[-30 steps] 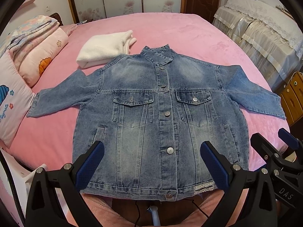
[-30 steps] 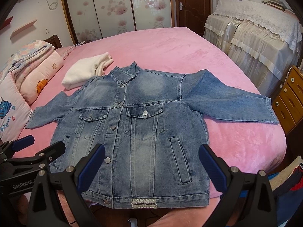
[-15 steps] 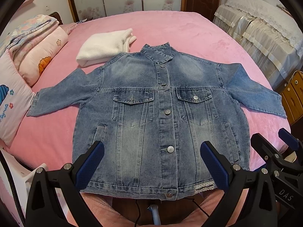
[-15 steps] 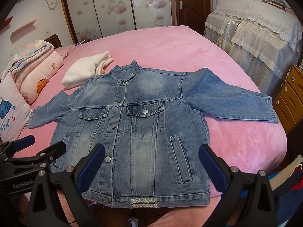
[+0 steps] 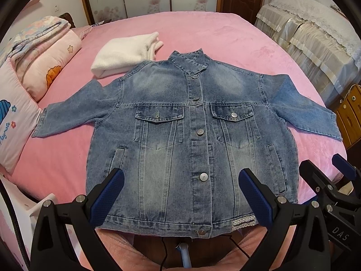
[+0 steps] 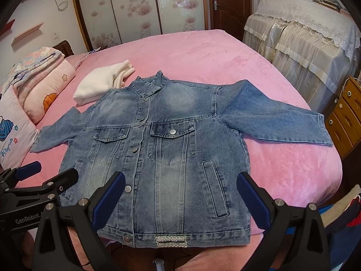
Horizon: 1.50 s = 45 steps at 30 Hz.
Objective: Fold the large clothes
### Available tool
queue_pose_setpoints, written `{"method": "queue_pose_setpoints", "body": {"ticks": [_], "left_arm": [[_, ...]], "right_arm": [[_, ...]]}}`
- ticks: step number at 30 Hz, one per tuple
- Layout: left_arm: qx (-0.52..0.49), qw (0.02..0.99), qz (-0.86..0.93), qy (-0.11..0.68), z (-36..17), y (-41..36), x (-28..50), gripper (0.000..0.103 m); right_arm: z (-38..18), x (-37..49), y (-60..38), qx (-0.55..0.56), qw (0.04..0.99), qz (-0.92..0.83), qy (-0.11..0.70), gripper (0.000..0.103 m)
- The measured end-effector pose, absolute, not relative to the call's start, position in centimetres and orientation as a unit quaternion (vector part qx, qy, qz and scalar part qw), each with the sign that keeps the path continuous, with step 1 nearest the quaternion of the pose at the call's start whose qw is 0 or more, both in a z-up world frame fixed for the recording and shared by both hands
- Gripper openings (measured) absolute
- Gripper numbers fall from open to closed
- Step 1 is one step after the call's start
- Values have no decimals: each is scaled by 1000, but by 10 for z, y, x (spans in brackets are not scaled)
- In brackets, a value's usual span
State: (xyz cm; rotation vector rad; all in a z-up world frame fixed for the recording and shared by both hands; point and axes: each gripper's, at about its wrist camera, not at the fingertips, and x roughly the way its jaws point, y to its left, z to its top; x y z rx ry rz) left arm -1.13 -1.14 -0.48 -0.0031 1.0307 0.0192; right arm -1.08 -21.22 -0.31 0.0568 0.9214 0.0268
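While almost nothing is being altered since a moment ago, the denim jacket is lying flat, buttoned, on the pink bed; both the left gripper and right gripper are being held wide, seemingly above its hem, folding unstarted.

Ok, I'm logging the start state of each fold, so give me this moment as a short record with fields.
garment: denim jacket, front up, buttoned, laid flat
sleeves: both spread out to the sides
surface: pink bed
hem: at the near edge of the bed
left gripper: open, above the hem, holding nothing
right gripper: open, above the hem, holding nothing
nearby: folded white garment past the jacket's shoulder; pillows at the left
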Motion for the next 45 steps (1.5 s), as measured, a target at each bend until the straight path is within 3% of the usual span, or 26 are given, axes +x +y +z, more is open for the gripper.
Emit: {"method": "queue_pose_setpoints", "body": {"ticks": [21, 34, 45], "left_arm": [[-14, 870, 19, 493, -5, -6, 11, 101], [3, 920, -3, 392, 49, -23, 65, 101], [35, 930, -73, 360, 62, -89, 136, 101]], "right_arm": [[-17, -1, -220, 29, 886, -3, 462, 100], [16, 40, -269, 39, 901, -42, 431, 100], [27, 92, -347, 49, 911, -127, 389, 100]]}}
